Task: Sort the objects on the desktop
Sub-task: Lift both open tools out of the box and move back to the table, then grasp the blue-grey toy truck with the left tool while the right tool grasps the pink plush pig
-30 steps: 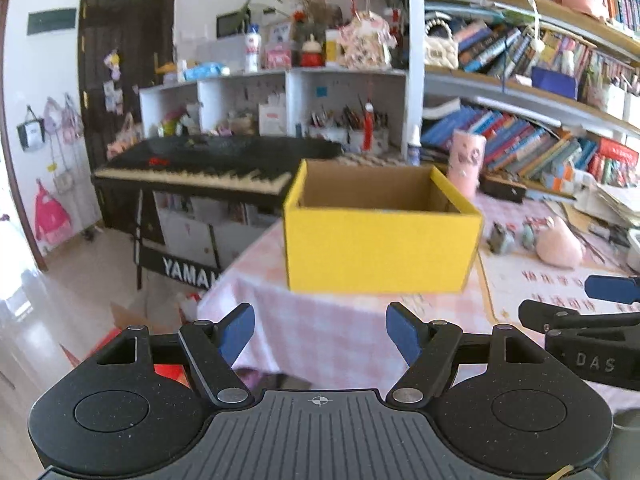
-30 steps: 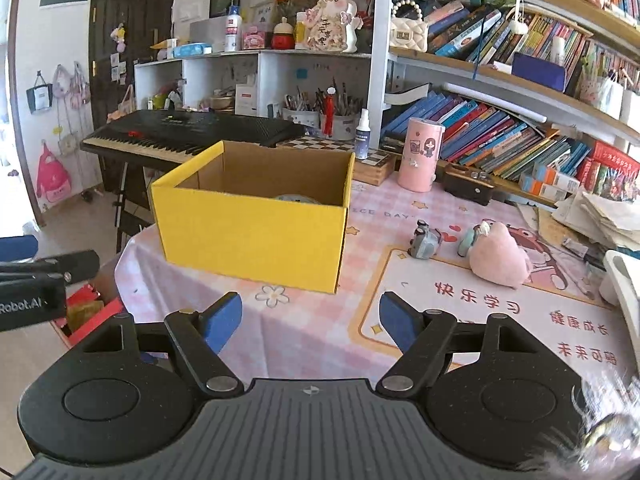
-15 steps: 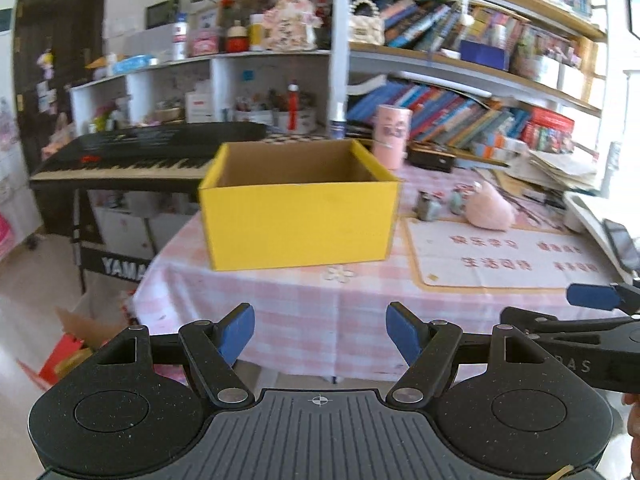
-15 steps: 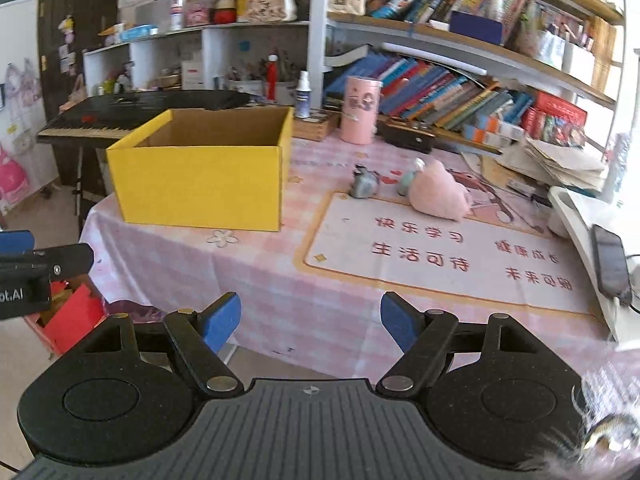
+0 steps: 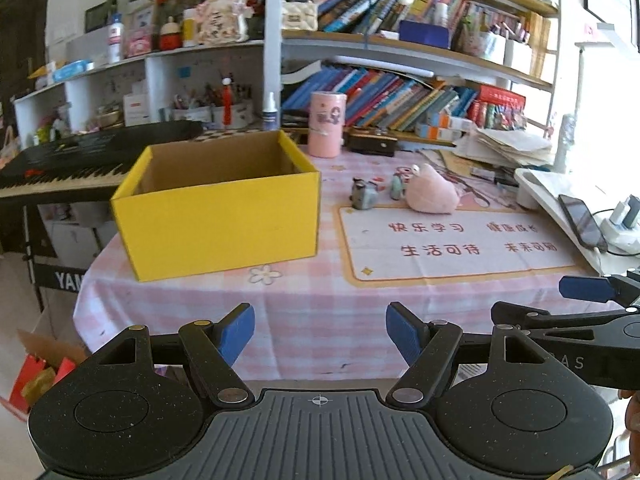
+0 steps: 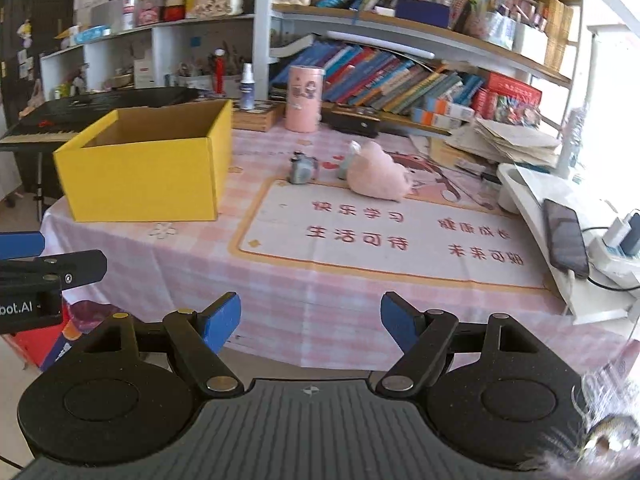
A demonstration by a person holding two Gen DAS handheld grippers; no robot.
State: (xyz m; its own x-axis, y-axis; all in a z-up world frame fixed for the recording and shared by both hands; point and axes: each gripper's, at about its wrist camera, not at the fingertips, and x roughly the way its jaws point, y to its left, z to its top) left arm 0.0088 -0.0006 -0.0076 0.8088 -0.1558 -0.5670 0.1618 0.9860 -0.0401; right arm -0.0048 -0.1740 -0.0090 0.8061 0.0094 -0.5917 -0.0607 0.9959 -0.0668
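Observation:
An open yellow cardboard box (image 5: 224, 216) (image 6: 148, 172) stands on the left of the pink checked table. A pink plush toy (image 5: 432, 194) (image 6: 376, 178), a small grey figurine (image 5: 362, 196) (image 6: 302, 168) and a second small figurine (image 5: 397, 186) lie behind a printed desk mat (image 5: 452, 244) (image 6: 384, 236). My left gripper (image 5: 320, 330) is open and empty, short of the table's front edge. My right gripper (image 6: 310, 320) is open and empty, also short of the front edge. Each gripper shows at the other view's edge.
A pink cylinder tin (image 5: 327, 124) (image 6: 305, 98) and a dark case (image 5: 372, 144) stand at the back. A white stand with a phone (image 6: 566, 238) and chargers sits at the right. Bookshelves are behind; a keyboard piano (image 5: 80, 164) is left of the table.
Both grippers have swung to the right. The box has shifted left in both views, and the mat, toys and phone stand have come into view.

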